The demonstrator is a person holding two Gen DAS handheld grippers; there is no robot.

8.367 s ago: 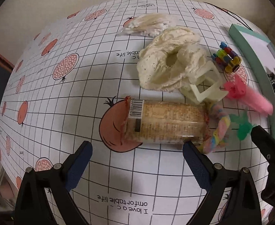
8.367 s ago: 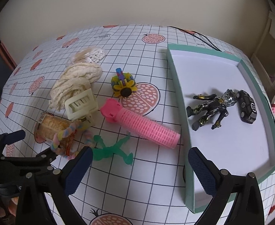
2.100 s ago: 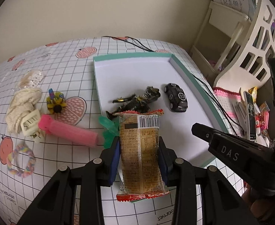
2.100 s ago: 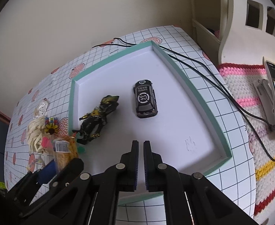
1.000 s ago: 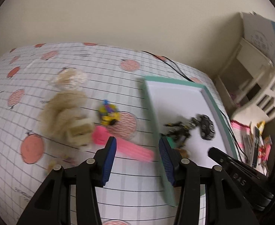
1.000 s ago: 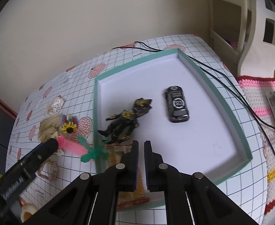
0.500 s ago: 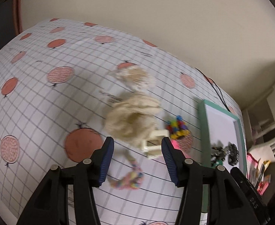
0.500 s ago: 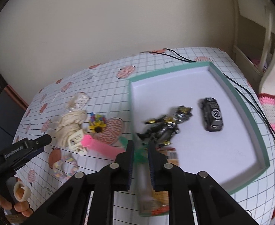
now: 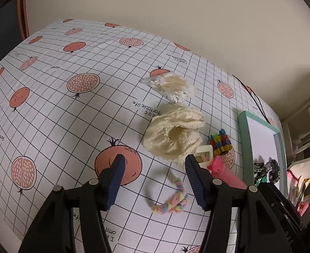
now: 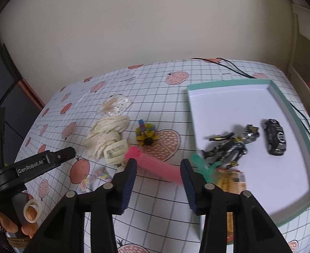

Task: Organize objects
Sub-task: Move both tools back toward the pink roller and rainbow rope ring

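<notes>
My left gripper (image 9: 153, 164) is open and empty above the tablecloth. Just beyond its fingers lie a cream cloth (image 9: 175, 135), a white clip (image 9: 204, 155) and a pastel braided ring (image 9: 171, 198). My right gripper (image 10: 158, 166) is open too, hovering over a pink roller (image 10: 155, 166). A green figure (image 10: 203, 166) leans on the tray's near-left corner. The teal-rimmed white tray (image 10: 228, 83) holds a snack packet (image 10: 230, 181), a robot toy (image 10: 230, 145) and a black car (image 10: 275, 136).
A bag of cotton swabs (image 9: 169, 86) lies farther back, and a colourful block toy (image 9: 219, 142) sits between the cloth and the tray (image 9: 242, 139). Black cables (image 10: 235, 67) run behind the tray. A hand (image 10: 28, 221) holds the left gripper at lower left.
The left gripper let go of the snack packet in the tray, swung left over the cloth and ring, and opened wider. The right gripper went from shut to open and shifted left.
</notes>
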